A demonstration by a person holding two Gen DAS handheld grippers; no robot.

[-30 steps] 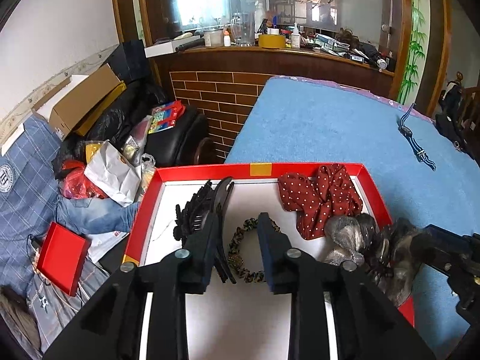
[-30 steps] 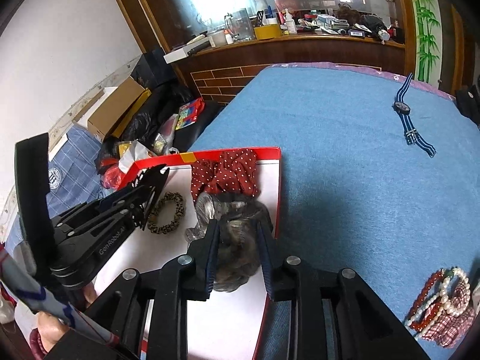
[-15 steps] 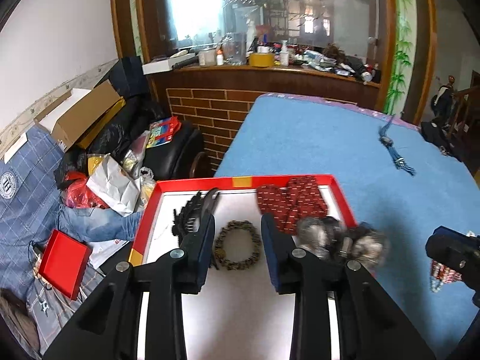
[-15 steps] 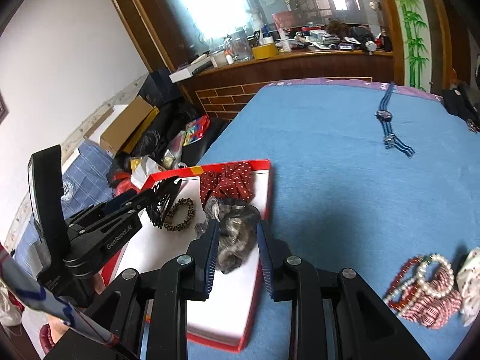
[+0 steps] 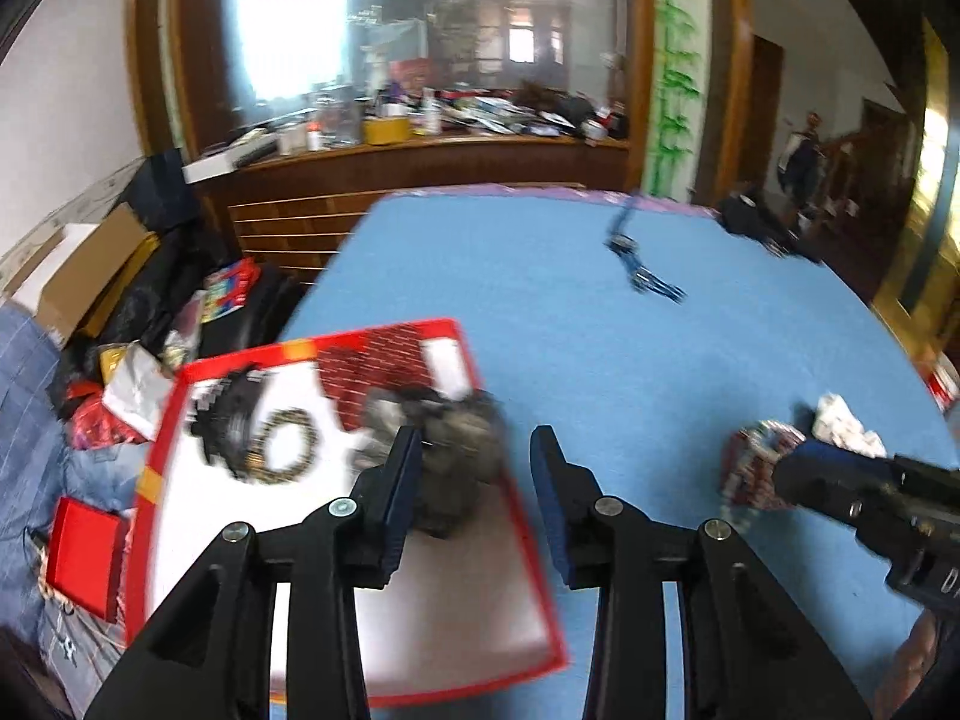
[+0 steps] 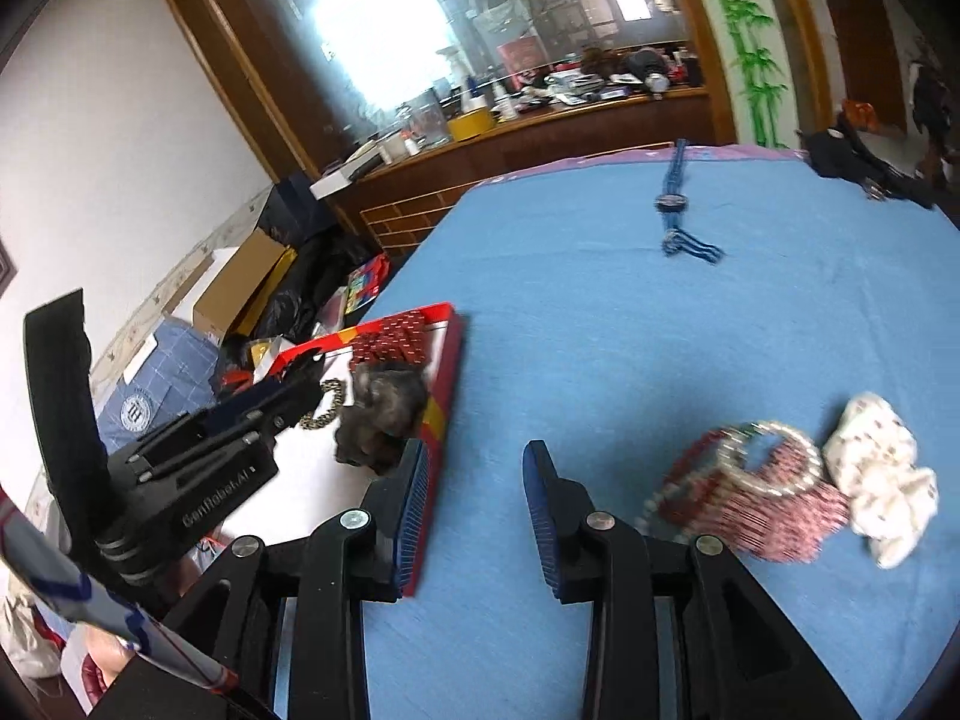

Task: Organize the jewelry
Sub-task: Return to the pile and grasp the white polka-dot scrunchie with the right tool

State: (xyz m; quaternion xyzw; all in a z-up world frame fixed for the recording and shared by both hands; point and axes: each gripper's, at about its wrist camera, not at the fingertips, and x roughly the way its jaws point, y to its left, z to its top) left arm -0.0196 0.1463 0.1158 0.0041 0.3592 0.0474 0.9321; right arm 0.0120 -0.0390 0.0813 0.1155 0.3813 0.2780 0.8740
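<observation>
A red-rimmed white tray (image 5: 522,528) (image 6: 447,372) lies at the left edge of the blue table. In it lie a dark grey scrunchie (image 5: 456,450) (image 6: 384,414), a red dotted scrunchie (image 5: 384,360), a leopard hair tie (image 5: 282,444) and a black claw clip (image 5: 231,414). My left gripper (image 5: 474,480) is open and empty above the tray's right rim. My right gripper (image 6: 474,480) is open and empty over the blue cloth, right of the tray. A pile of bead bracelets (image 6: 756,498) and a white scrunchie (image 6: 882,480) lie to its right.
A blue striped watch (image 6: 678,204) (image 5: 642,264) lies far back on the table (image 6: 600,300). A dark bag (image 6: 864,162) sits at the far right corner. Cluttered boxes and bags (image 5: 90,300) fill the floor left of the table. A wooden counter stands behind.
Both grippers have swung right and pulled back from the tray. My right gripper let go of the grey scrunchie, which now lies in the tray, and its jaws opened wider.
</observation>
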